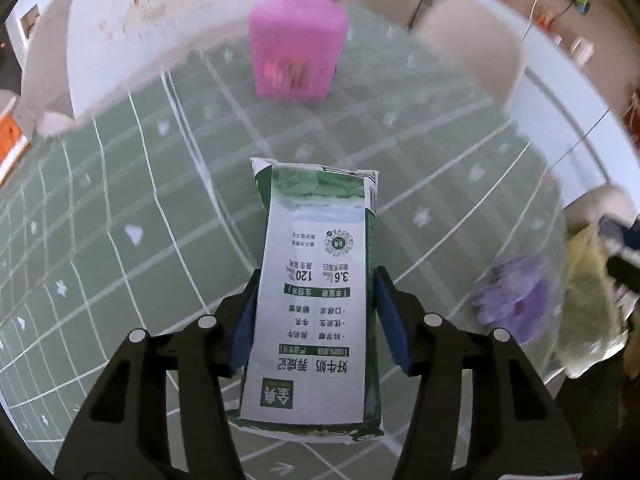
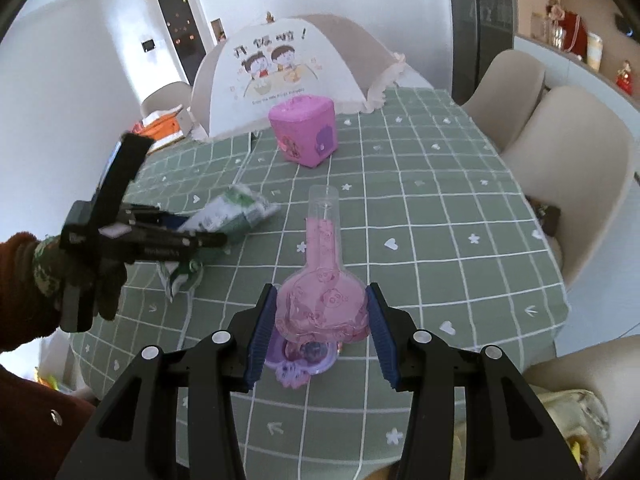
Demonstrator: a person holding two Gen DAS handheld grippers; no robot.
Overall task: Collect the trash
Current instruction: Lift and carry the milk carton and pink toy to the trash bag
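Your left gripper pinches milk carton; right gripper pinches pink bottle. Pink bin straight ahead, far; carton long axis points at it.

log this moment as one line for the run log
left gripper: shut on milk carton | right gripper: shut on pink plastic package | pink bin: upright on table
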